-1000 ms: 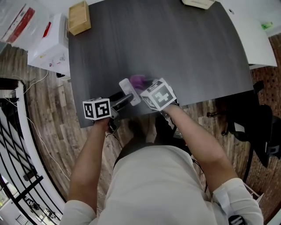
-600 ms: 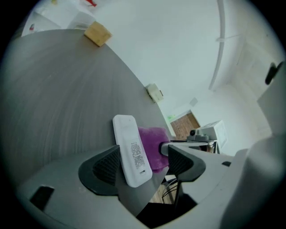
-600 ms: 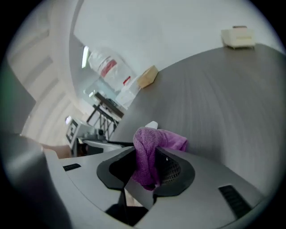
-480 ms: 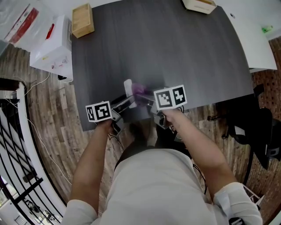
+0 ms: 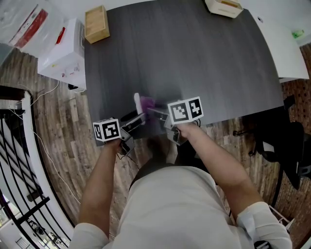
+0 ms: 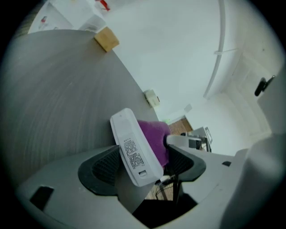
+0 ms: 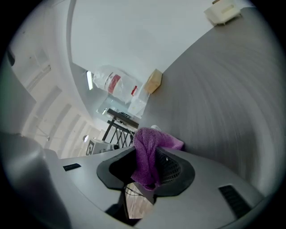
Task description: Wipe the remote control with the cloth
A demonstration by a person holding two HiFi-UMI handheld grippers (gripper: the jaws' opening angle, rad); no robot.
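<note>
Head view steeply downward; gripper views along each pair of jaws.

Left gripper [image 6: 143, 164]: jaws closed on the lower end of a slim white plastic remote control [image 6: 133, 145]. Printed label and battery cover toward the camera, upper end projecting past the jaw tips and leaning left. Directly behind the remote control, on the right-jaw side and touching it: a purple woven cloth [image 6: 155, 135].

Right gripper [image 7: 147, 166]: jaws clamped on the same cloth [image 7: 146, 150], bunched and hanging in folds between the pads, one corner spilling over the right jaw. Just past the jaw tips, beyond the cloth: a small white sliver of the remote control [image 7: 154, 128].

From above: left gripper [image 5: 137, 119] and right gripper [image 5: 156, 115] tip to tip near the front edge of a dark grey wood-grain surface [image 5: 204, 63]. Remote control [image 5: 137, 103] and cloth [image 5: 147, 103] pressed together between the two sets of jaws. Black-and-white marker cube at the rear of each gripper, left [image 5: 107, 130] and right [image 5: 185, 109].

Well beyond both sets of jaws: a light wooden block [image 5: 96, 24] at the far left corner of the surface, and a cream-coloured flat object [image 5: 224, 6] at the far edge, partly cut off.
</note>
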